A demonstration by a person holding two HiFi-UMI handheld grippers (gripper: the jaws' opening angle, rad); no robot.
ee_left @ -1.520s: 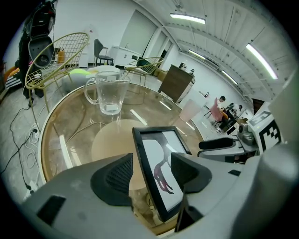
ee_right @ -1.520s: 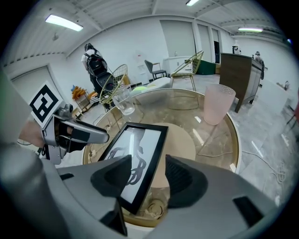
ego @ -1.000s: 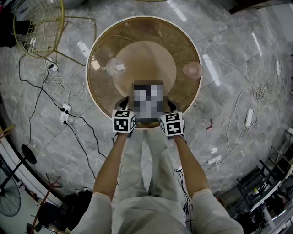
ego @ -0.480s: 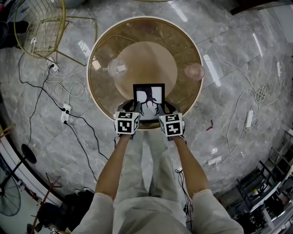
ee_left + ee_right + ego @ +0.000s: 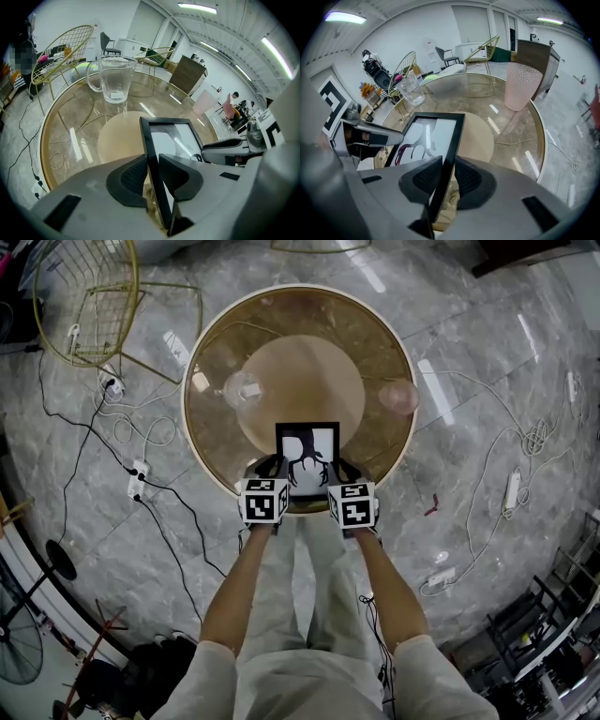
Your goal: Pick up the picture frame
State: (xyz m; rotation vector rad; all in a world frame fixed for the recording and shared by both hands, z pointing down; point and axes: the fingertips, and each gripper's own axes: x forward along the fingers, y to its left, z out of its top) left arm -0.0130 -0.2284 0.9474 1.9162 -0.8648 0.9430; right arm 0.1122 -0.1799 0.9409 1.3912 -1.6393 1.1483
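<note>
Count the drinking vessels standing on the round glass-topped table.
2. A clear glass handled jug stands on the left of the table; a pale pink textured tumbler stands near its right edge. None seems hidden.

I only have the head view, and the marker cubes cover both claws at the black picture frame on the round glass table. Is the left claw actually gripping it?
Observer: Yes. Left gripper view: the left claw has just been closing, and its pads press both faces of one side bar of the black rectangular picture frame.
Operator: And the right one?
Observer: The right claw is shut on the opposite side bar.
Operator: What's that blob beyond the frame, on the left?
Observer: A clear glass pitcher with a handle, empty, standing apart from the frame.
</note>
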